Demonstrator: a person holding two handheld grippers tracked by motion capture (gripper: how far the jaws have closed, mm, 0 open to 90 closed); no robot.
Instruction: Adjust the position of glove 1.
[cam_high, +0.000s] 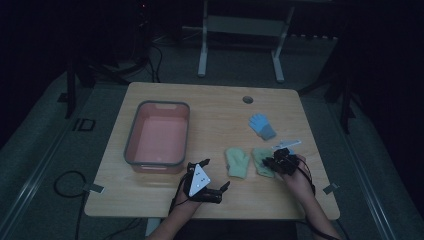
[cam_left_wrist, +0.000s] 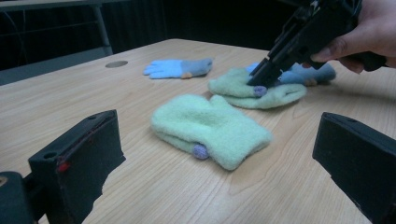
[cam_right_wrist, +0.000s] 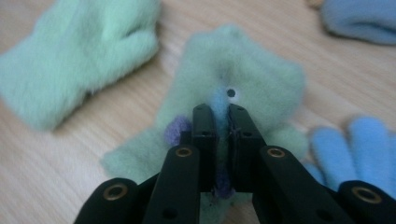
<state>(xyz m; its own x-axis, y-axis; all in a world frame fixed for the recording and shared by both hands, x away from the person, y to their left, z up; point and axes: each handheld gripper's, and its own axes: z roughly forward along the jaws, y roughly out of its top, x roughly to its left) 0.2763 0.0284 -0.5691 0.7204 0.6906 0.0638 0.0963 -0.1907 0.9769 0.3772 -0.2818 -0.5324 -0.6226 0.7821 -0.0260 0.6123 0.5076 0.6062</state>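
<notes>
Two light green mittens lie on the wooden table. The left mitten (cam_high: 237, 162) (cam_left_wrist: 210, 123) (cam_right_wrist: 79, 51) lies flat in front of my left gripper (cam_high: 215, 174) (cam_left_wrist: 218, 156), whose jaws stand wide open with nothing between them. My right gripper (cam_high: 270, 162) (cam_left_wrist: 261, 83) (cam_right_wrist: 222, 121) points down onto the right mitten (cam_high: 260, 159) (cam_left_wrist: 243, 93) (cam_right_wrist: 243, 70) and is shut, pinching a fold of its fleece with a blue and purple patch between the pads.
A blue glove (cam_high: 261, 125) (cam_left_wrist: 177, 67) lies farther back on the table, another blue glove (cam_left_wrist: 310, 74) (cam_right_wrist: 359, 149) just beside the pinched mitten. A pink bin with a grey rim (cam_high: 131, 135) stands at the left. A round hole (cam_high: 247, 99) is near the far edge.
</notes>
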